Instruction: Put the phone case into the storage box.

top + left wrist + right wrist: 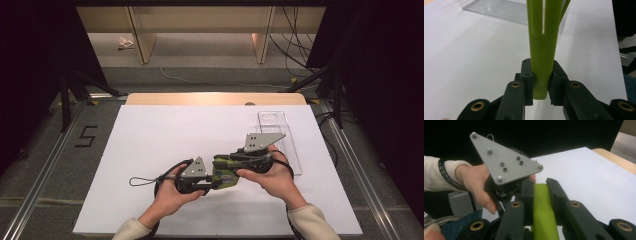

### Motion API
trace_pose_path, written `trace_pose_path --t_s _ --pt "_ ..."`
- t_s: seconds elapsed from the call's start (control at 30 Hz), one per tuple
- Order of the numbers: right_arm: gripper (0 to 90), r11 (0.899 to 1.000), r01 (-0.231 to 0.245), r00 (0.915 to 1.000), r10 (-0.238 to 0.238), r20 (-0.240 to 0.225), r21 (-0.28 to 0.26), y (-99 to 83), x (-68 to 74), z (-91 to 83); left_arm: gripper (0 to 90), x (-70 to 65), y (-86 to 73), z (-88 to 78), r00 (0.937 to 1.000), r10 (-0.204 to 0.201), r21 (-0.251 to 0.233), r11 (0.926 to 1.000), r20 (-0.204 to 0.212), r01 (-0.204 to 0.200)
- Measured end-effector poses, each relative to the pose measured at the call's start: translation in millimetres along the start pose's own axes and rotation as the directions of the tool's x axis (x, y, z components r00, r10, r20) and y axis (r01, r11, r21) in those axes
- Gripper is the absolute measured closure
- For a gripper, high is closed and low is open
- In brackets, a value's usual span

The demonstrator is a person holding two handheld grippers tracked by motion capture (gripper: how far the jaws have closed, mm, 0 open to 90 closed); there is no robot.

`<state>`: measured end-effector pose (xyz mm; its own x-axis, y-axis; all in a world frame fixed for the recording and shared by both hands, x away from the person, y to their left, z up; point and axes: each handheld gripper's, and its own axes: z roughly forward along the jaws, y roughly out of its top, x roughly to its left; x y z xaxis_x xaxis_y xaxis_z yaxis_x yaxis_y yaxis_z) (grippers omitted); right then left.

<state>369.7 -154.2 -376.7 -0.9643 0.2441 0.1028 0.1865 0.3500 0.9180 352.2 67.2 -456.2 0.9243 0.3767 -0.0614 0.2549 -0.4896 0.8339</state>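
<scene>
Green pouch; no legible label; floor "5"

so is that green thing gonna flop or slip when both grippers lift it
Probably stiff: the green plastic piece runs straight between the left gripper and right gripper. Its smooth, glossy surface could slip. It looks thin and slotted, so likely light.

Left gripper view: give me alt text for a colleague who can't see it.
A flat yellow-green plastic piece stands upright between the left claw, whose black jaws press its lower end from both sides. Behind lie the white table and a clear plastic tray.
</scene>
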Motion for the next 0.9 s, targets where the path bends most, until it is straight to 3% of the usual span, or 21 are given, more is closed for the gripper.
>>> trace_pose_path --t_s 0.57,0.6,0.7,0.9 --pt "77.4 1.000 0.018 0.9998 -0.018 -0.006 0.000 0.8 1.0 -0.2 77.5 0.4 0.8 -1.9 1.0000 -0.006 0.008 0.9999 0.001 0.006" --pt "77.4 1.000 0.021 0.9997 -0.021 -0.007 0.002 1.1 1.3 -0.3 77.5 -1.1 0.9 -2.7 0.9997 -0.021 0.013 0.9997 0.007 0.021" --pt "77.3 1.000 0.028 0.9995 -0.028 -0.015 0.001 2.5 2.5 -1.7 77.6 -0.9 3.1 -3.8 0.9999 -0.003 0.006 1.0000 0.013 0.003" --pt "75.5 0.999 0.035 0.9992 -0.035 -0.018 -0.002 3.1 3.1 -2.6 77.6 -1.1 2.9 -3.3 0.9998 -0.003 0.010 0.9999 0.018 0.003"
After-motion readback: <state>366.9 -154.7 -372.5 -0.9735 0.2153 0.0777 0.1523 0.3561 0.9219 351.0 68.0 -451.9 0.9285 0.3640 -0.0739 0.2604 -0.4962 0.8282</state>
